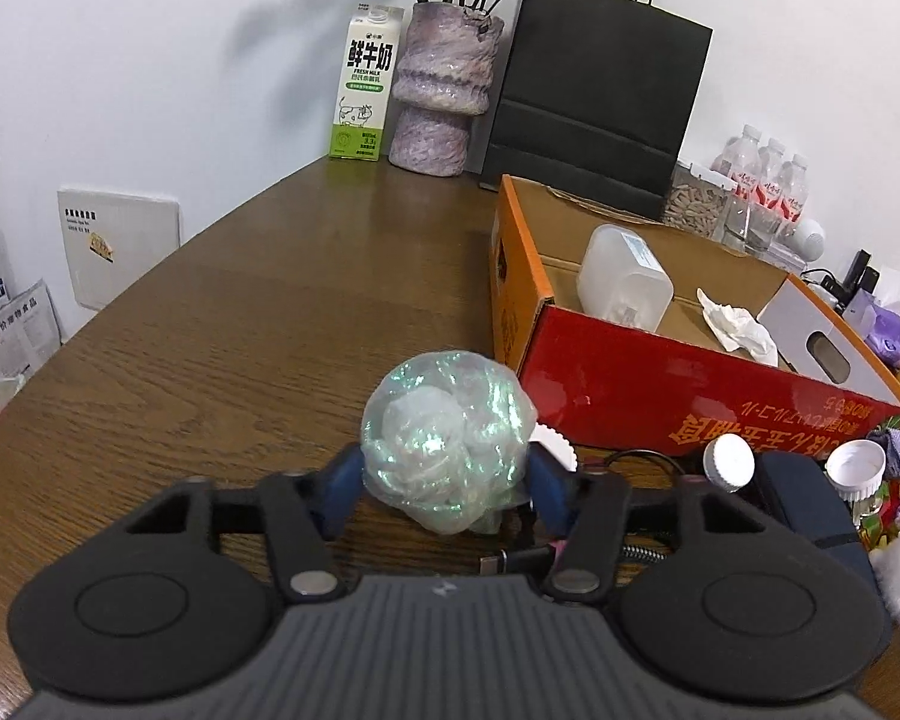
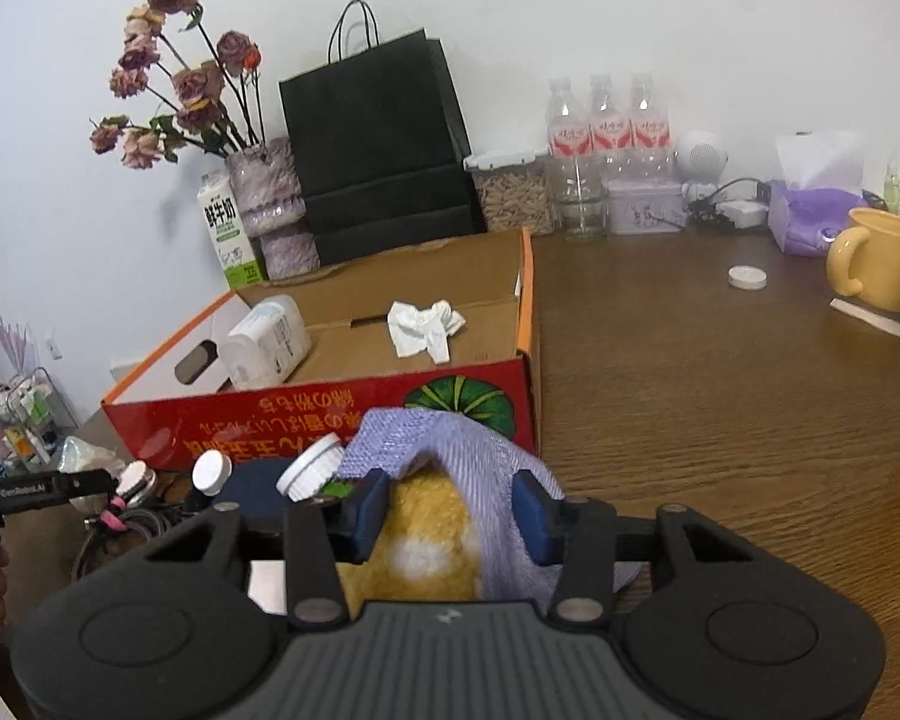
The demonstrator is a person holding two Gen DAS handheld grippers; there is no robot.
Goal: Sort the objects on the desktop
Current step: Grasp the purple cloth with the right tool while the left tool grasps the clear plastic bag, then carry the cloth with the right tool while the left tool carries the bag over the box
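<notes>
My left gripper (image 1: 444, 480) clamps the crumpled iridescent plastic wrap ball (image 1: 447, 444) beside the red cardboard box (image 1: 690, 384); my right gripper (image 2: 450, 510) pinches the lilac knitted cloth (image 2: 480, 450) over a yellow plush toy (image 2: 420, 534). I should lift both clear of the box's near wall before releasing.

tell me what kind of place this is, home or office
Probably a home, or a lived-in room: a wooden table against a white wall, with a vase of dried flowers, a milk carton and a yellow mug.
</notes>
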